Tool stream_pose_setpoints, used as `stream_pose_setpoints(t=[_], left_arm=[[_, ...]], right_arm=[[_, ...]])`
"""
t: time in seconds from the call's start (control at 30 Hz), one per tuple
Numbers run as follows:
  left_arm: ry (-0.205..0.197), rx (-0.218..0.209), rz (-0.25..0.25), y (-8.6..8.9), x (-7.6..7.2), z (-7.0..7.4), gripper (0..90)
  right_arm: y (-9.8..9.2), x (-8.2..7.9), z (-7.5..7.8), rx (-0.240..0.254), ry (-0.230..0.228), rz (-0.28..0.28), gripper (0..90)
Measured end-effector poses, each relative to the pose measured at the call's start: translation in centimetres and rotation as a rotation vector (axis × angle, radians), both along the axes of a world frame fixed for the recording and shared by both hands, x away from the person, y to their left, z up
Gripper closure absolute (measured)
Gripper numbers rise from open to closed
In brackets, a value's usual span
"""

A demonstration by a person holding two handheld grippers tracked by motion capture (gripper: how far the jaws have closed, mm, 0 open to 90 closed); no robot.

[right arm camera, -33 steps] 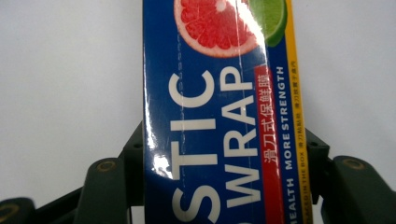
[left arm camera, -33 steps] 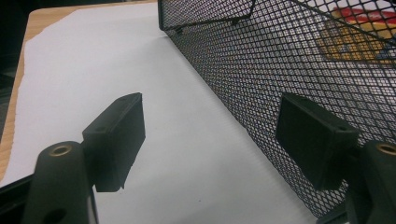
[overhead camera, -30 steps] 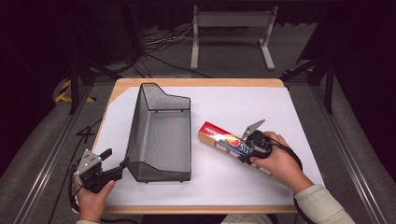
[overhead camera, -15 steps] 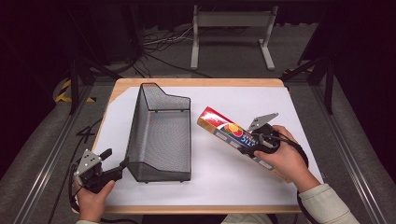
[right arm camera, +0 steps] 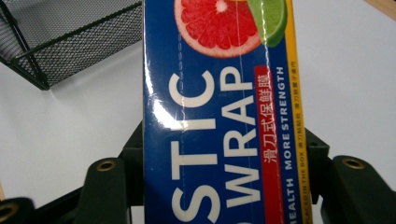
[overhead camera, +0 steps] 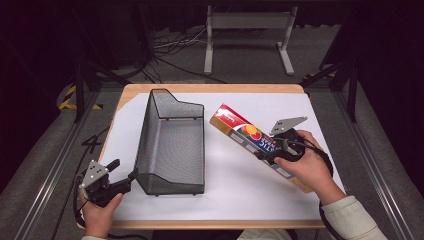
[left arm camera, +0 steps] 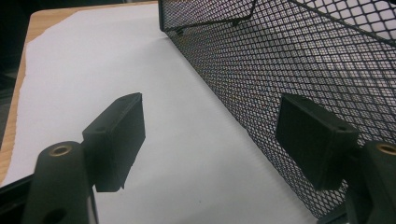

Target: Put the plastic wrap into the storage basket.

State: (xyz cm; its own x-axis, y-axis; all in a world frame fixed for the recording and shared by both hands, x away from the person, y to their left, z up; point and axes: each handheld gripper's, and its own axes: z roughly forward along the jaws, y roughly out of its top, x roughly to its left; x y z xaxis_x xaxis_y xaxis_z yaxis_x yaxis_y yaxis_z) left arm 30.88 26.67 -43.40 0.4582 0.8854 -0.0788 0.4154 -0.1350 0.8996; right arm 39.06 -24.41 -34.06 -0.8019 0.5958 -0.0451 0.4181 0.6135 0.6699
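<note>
Holding a long plastic wrap box (overhead camera: pixel 255 142) across its width, the right gripper (overhead camera: pixel 274 152) has its fingers (right arm camera: pixel 133 154) closed on the two long sides of the box, about half open because the box is between them. In the right gripper view the box rises from between the fingers, and the blue face with the white letters and a grapefruit picture is turned to the camera. In the high view the box lies slanted over the right half of the desk (overhead camera: pixel 210 89); its red end points to the far edge and the other end goes under the person's right hand (overhead camera: pixel 310 167) toward the near right corner. The box seems lifted a little above the white sheet (overhead camera: pixel 235 195), but I cannot tell this for sure.

The black mesh basket (overhead camera: pixel 172 145) stands on the sheet in the left half of the desk, with its long side running from the far edge to the near edge. The left gripper (overhead camera: pixel 120 186) is at the near left corner, just beside the near left corner of the basket. In the left gripper view its fingers (left arm camera: pixel 119 140) are wide apart and hold nothing; one is just beside the mesh wall and the other is over the sheet.
</note>
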Motion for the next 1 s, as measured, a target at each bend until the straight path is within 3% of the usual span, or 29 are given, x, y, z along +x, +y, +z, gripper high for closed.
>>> stream_pose_setpoints(t=[0.43,1.0], left_arm=[[-0.004,0.003,0.002,0.0,0.0,0.0,24.9],[-0.014,0.005,0.007,0.4,-0.8,0.1,24.6]], right_arm=[[1.1,-0.2,1.3,0.037,-0.023,0.001,41.1],[6.8,0.3,3.7,0.060,0.022,-0.023,41.1]])
